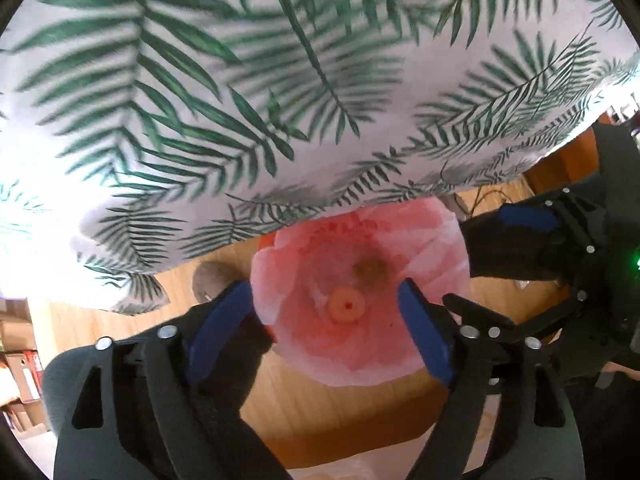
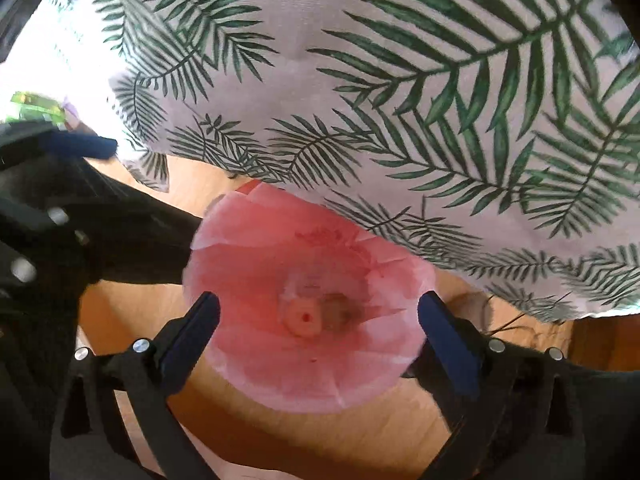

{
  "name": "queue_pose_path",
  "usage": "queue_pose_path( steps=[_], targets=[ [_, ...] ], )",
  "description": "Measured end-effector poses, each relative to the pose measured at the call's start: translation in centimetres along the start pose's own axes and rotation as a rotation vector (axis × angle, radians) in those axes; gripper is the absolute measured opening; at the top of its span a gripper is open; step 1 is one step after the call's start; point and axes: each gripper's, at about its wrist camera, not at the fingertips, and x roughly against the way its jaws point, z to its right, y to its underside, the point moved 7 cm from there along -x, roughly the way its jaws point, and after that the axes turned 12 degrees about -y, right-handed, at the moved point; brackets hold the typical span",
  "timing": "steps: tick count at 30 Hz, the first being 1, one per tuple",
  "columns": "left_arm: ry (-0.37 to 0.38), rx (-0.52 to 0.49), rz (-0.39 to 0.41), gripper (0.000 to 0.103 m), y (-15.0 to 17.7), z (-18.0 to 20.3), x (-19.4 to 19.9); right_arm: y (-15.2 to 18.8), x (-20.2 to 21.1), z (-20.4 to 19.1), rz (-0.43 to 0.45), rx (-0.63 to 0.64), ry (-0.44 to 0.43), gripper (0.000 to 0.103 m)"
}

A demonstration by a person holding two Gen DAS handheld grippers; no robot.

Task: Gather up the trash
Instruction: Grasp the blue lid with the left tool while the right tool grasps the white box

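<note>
A pink bag [image 1: 360, 300] is sitting open just below both tools, with its mouth facing up at them. It looks like it is lining a bin, but only a thin red edge shows at the far rim. Down at the bottom of the bag a small round orange thing [image 1: 346, 306] with a red dot is lying, and a brownish smudge [image 1: 370, 270] is sitting right next to it. I cannot tell what either one is.

The left tool [image 1: 326, 332] is pointing down into the bag. Its blue pads [image 1: 426, 336] are standing wide apart, and nothing is between them but the view into the bag. They are not pinching anything.

The right tool [image 2: 332, 340] is also pointing down over the bag, just beside the left one. Its blue pads [image 2: 188, 340] are spread wide too, one near each side of the bag's rim, and they are not gripping it. From the right tool's view, the left tool is showing at the left edge, dark and blurry.

Past the bag, beyond the tips of both tools, a white cloth [image 1: 280, 100] with green leaf prints is hanging over the tabletop edge. Under the bag, a wooden floor [image 1: 328, 408] is showing.
</note>
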Motion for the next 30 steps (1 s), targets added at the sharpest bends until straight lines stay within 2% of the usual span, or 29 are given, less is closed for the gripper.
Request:
queue_pose_path(
  steps=[4, 7, 10, 13, 14, 18, 20, 25, 30],
  targets=[
    [-0.024, 0.003, 0.047, 0.083, 0.0, -1.0, 2.6, -0.3, 2.8, -0.5, 0.036, 0.011, 0.015, 0.098],
    [-0.066, -0.021, 0.103, 0.083, -0.3, -1.8, 5.9, -0.9, 6.4, -1.0, 0.104, 0.019, 0.069, 0.098],
    [-0.075, -0.018, 0.214, 0.084, -1.3, -2.7, 11.1, -2.2, 11.8, -1.9, 0.22, 0.02, 0.103, 0.098],
    [-0.089, -0.007, 0.339, 0.092, -3.4, -3.9, 16.8, -4.3, 18.2, -3.0, 0.37, 0.023, 0.121, 0.098],
    [-0.102, 0.0, 0.386, 0.098, -4.3, -4.5, 18.9, -4.9, 19.8, -3.4, 0.405, 0.022, 0.128, 0.098],
    [-0.148, 0.027, 0.536, 0.097, -8.5, -6.7, 25.6, -8.3, 26.3, -4.0, 0.574, 0.02, 0.146, 0.098],
    [-0.166, 0.034, 0.6, 0.097, -10.6, -7.7, 27.8, -10.3, 29.0, -4.2, 0.639, 0.028, 0.201, 0.098],
    [-0.209, 0.046, 0.658, 0.097, -17.0, -10.5, 29.7, -14.7, 32.2, -4.3, 0.723, 0.061, 0.272, 0.098],
    [-0.173, 0.087, 0.593, 0.096, -23.8, -12.7, 25.9, -16.9, 32.2, -4.1, 0.725, 0.035, 0.267, 0.098]
  ],
)
